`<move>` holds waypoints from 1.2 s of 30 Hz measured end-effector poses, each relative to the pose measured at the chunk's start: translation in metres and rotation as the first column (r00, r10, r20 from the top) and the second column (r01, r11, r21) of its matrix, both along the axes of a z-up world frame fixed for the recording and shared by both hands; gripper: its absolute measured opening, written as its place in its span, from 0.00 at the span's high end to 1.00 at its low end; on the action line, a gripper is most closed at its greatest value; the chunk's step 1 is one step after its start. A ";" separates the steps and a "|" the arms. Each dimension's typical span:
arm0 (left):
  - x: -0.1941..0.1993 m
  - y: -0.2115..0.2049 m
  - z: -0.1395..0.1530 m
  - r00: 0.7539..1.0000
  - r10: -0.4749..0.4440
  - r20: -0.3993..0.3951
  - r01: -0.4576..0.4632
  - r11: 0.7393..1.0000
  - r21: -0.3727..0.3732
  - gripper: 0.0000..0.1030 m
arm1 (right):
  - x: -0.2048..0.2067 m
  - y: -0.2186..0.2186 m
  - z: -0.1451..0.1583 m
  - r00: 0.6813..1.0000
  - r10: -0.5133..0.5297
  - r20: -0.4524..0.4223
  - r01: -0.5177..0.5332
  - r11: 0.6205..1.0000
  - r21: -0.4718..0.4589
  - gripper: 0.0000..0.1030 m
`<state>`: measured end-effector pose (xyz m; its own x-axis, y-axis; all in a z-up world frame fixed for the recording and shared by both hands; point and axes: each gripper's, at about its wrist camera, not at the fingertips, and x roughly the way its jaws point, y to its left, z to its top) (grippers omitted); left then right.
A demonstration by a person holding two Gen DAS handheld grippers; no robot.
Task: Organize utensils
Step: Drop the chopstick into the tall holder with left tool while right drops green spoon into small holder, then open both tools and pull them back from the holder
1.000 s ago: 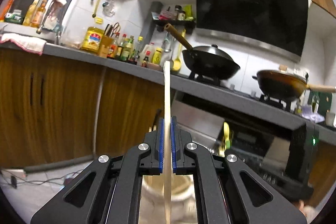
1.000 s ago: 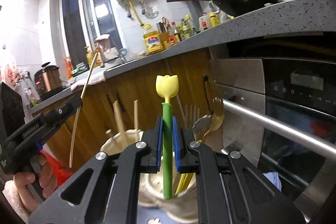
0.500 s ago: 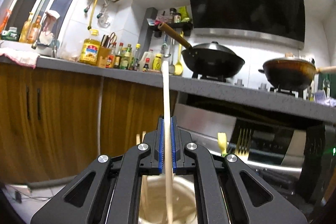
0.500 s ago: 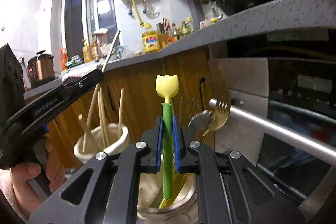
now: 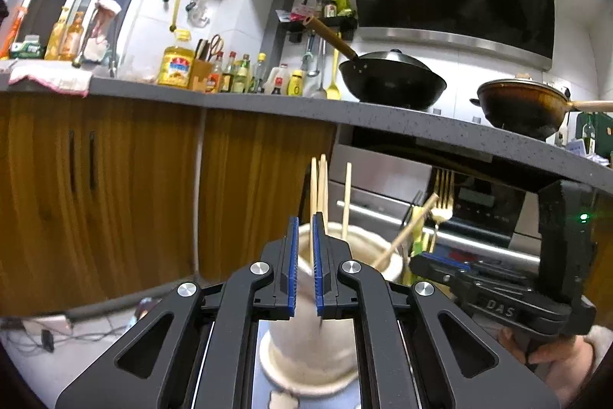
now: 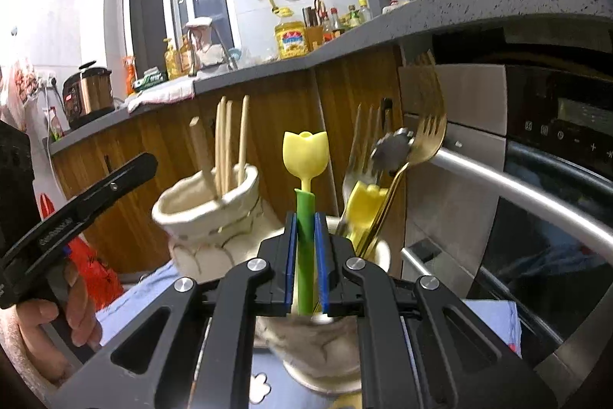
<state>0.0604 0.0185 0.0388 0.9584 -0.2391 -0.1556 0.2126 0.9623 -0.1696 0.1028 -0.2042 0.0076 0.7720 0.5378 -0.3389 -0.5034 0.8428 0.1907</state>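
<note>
My left gripper (image 5: 302, 263) is open and empty just above a cream ceramic cup (image 5: 306, 340) that holds several wooden chopsticks (image 5: 318, 186). The cup (image 6: 208, 213) and chopsticks (image 6: 226, 140) also show in the right wrist view. My right gripper (image 6: 305, 267) is shut on a green-handled utensil with a yellow tulip top (image 6: 305, 156), held upright over a second cream cup (image 6: 325, 340) that holds gold forks (image 6: 425, 140), a spoon and another yellow-topped utensil (image 6: 364, 206). The right gripper's body (image 5: 498, 298) appears in the left wrist view.
A blue cloth (image 6: 490, 317) lies under the cups. Wooden cabinets (image 5: 115, 186) stand behind, with a grey countertop (image 5: 268, 102) carrying bottles and two woks (image 5: 390, 79). An oven with a steel handle (image 6: 517, 194) is at the right. Cables lie on the floor (image 5: 46, 328).
My left gripper let go of the chopstick, which now stands in the cup, and its jaws opened. My right gripper lowered the green utensil toward the second cup.
</note>
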 end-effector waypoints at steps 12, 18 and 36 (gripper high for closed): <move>-0.031 -0.001 -0.029 0.992 -0.007 -0.127 0.011 0.999 0.031 0.73 | -0.042 -0.010 0.006 0.999 -0.004 0.038 0.004 1.000 0.001 0.65; -0.044 -0.010 -0.045 0.982 -0.012 -0.187 0.026 0.997 0.072 0.67 | -0.068 -0.013 -0.005 0.999 -0.034 0.008 0.034 0.997 -0.066 0.58; -0.064 -0.001 -0.037 0.993 0.043 -0.111 -0.020 0.979 0.204 0.06 | -0.113 -0.029 -0.026 0.973 -0.225 0.060 0.231 0.964 -0.135 0.05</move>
<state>-0.0036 0.0179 0.0018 0.9383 -0.1613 -0.3060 0.1718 0.9851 0.0075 -0.0100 -0.2335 -0.0185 0.8844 0.2956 -0.3611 -0.3003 0.9528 0.0443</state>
